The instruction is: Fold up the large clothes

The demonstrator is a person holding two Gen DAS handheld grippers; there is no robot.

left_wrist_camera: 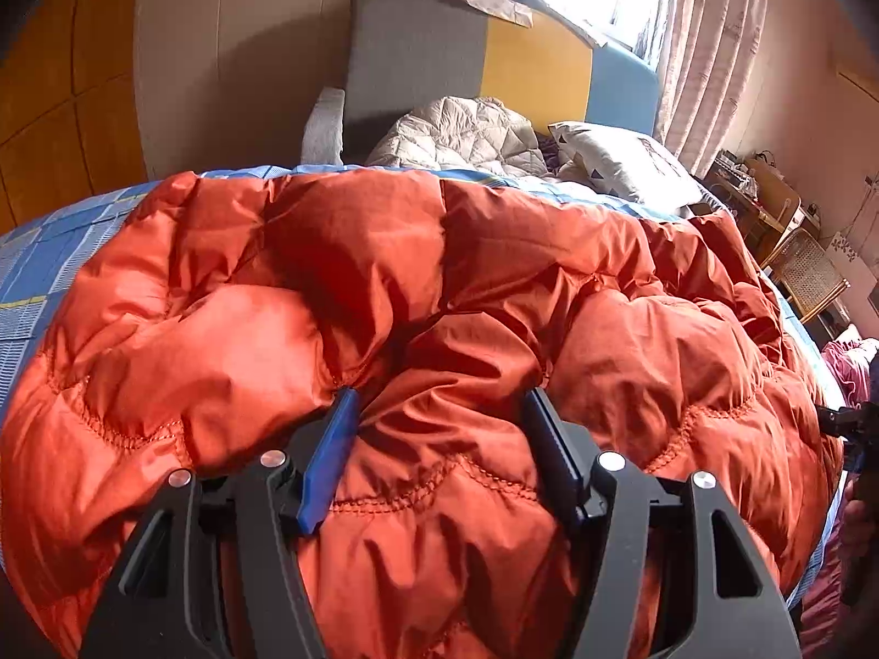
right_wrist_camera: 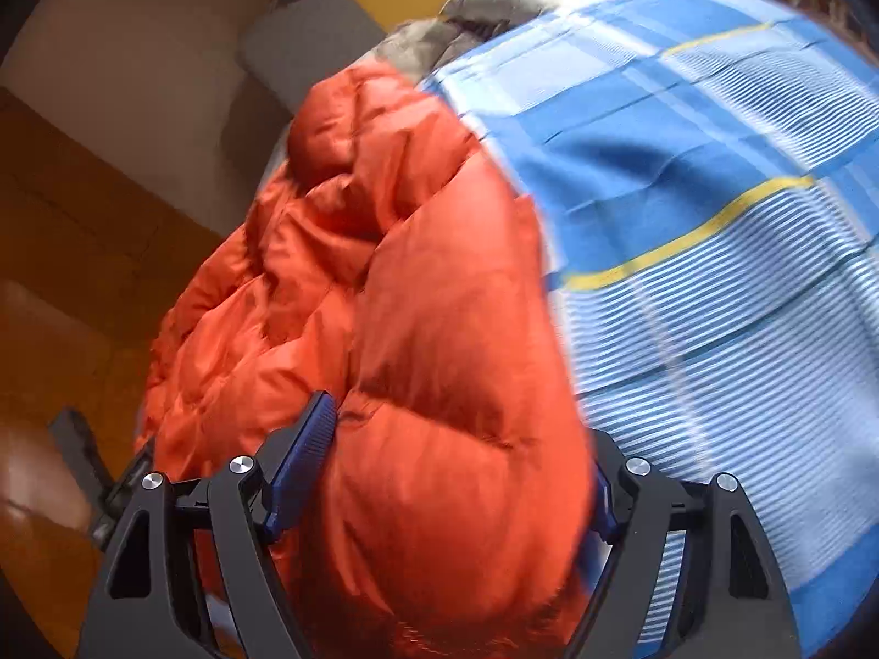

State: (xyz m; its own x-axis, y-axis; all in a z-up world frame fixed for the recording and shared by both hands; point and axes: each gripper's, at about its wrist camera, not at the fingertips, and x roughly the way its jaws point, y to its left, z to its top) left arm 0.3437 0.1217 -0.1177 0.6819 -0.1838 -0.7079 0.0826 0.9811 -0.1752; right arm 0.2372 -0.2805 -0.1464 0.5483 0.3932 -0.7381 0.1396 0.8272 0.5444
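The orange jacket lies spread over the blue plaid bed. The left gripper clasps a puffy fold of it; its view alone shows the pillow beyond the jacket. The right gripper grasps a bulging edge; its view alone shows bare sheet beside the jacket.

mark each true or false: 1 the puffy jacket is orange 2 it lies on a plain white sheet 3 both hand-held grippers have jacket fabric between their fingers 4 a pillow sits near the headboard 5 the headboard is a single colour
1. True: the quilted jacket is orange.
2. False: the sheet is blue plaid with yellow lines.
3. True: padding bulges between the fingers of the left hand-held gripper and the right hand-held gripper.
4. True: a patterned pillow lies there.
5. False: the headboard has grey, yellow and blue panels.
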